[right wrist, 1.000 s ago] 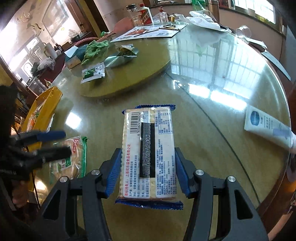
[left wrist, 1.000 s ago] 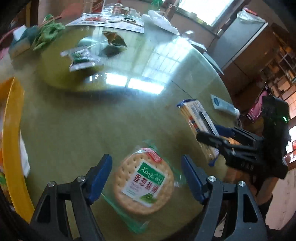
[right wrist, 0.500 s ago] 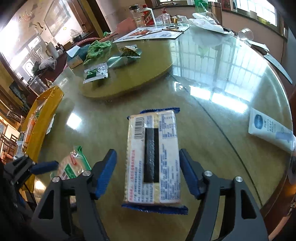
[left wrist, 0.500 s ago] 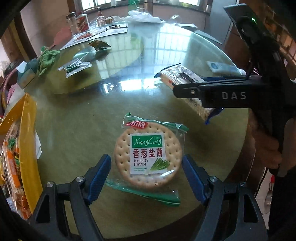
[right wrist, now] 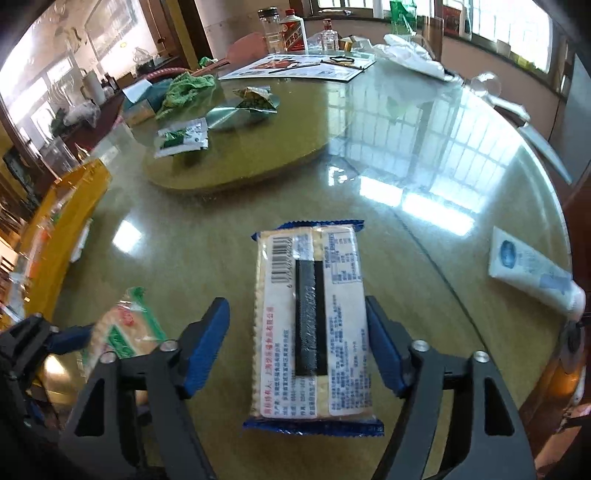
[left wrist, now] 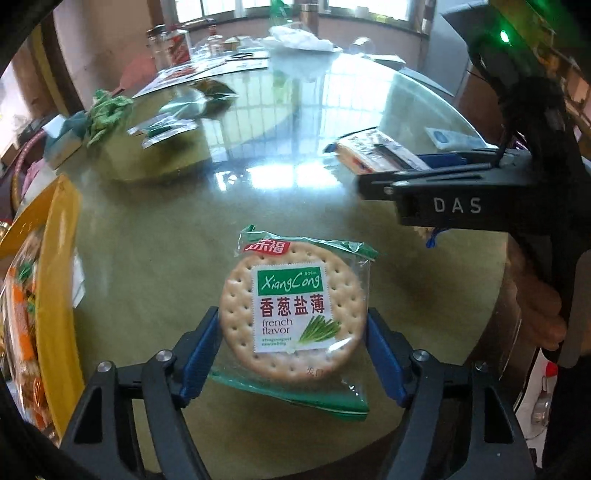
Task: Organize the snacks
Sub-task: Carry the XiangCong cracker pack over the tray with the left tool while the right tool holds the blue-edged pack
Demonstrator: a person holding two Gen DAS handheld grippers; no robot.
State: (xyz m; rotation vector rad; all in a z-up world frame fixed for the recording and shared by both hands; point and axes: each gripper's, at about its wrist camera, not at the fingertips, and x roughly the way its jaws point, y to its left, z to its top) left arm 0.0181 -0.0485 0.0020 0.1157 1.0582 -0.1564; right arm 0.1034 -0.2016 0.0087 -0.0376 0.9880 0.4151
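Left tool (left wrist: pixel 293 354): I see its blue pads on either side of the round cracker pack (left wrist: pixel 293 314); the jaws are closing, pads right at the pack's edges, though I cannot tell whether they press yet.
Round cracker pack: lies flat on the glass table (left wrist: pixel 166 240), label up, green wrapper ends showing in front and behind.
Right tool (right wrist: pixel 297 350): jaws closing around the long cracker packet (right wrist: pixel 310 321); the right pad is against the packet's side, the left pad stands a little apart from it.
Long cracker packet: flat on the table, barcode side up, lengthways between my pads, blue wrapper ends at front and back.
Between the tools: from the left camera, the right tool's black arm crosses the right side, a hand (left wrist: pixel 539 310) behind it.
Yellow tray (left wrist: pixel 59 295): at the table's left edge, with snack packs inside.
White tube (right wrist: pixel 535 273): to the right, well apart from the packet.
Turntable (right wrist: pixel 258 155): farther back, carrying small green sachets (right wrist: pixel 183 138) and a green cloth (right wrist: pixel 186 88).
Far edge: bottles (right wrist: pixel 291 31) and papers (right wrist: pixel 295 68).
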